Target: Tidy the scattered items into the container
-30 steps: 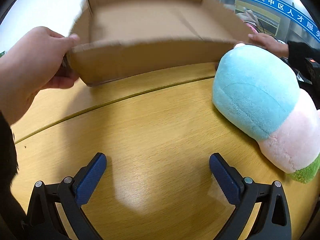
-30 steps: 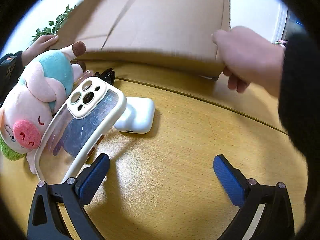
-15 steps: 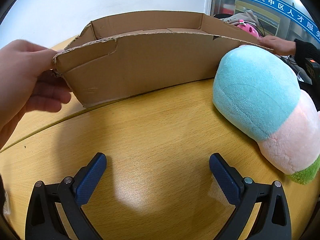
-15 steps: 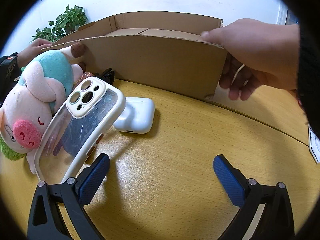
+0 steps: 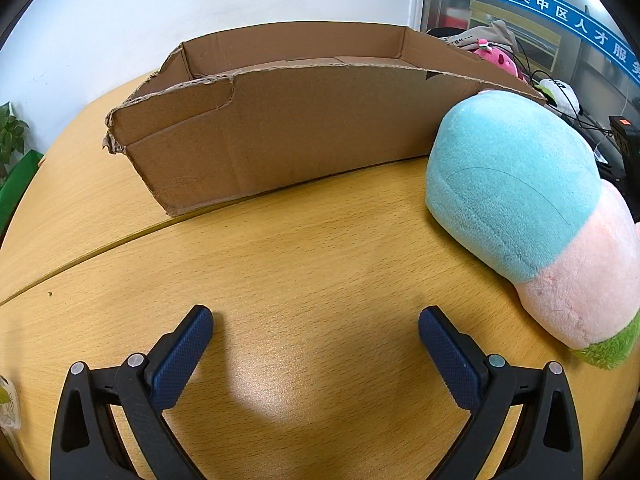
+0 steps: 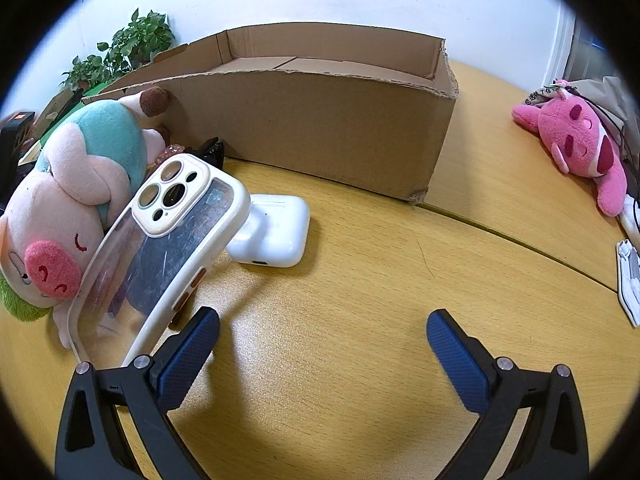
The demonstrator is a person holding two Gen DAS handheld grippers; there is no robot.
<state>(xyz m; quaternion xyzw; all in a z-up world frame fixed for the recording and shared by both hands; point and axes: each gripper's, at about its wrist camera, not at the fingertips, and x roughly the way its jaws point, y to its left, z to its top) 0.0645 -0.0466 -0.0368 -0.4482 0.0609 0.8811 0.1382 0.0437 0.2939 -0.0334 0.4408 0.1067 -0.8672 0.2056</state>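
Cardboard box (image 5: 304, 136) beyond empty, wide jaws.

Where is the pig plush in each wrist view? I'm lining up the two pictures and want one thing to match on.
Left wrist view: the pig plush lies at the right edge, back to the camera, blue above pink.
Right wrist view: the pig plush lies at the left edge, face towards the camera, behind the phone case.
Shared landmark: the cardboard box, just beyond the plush in both.
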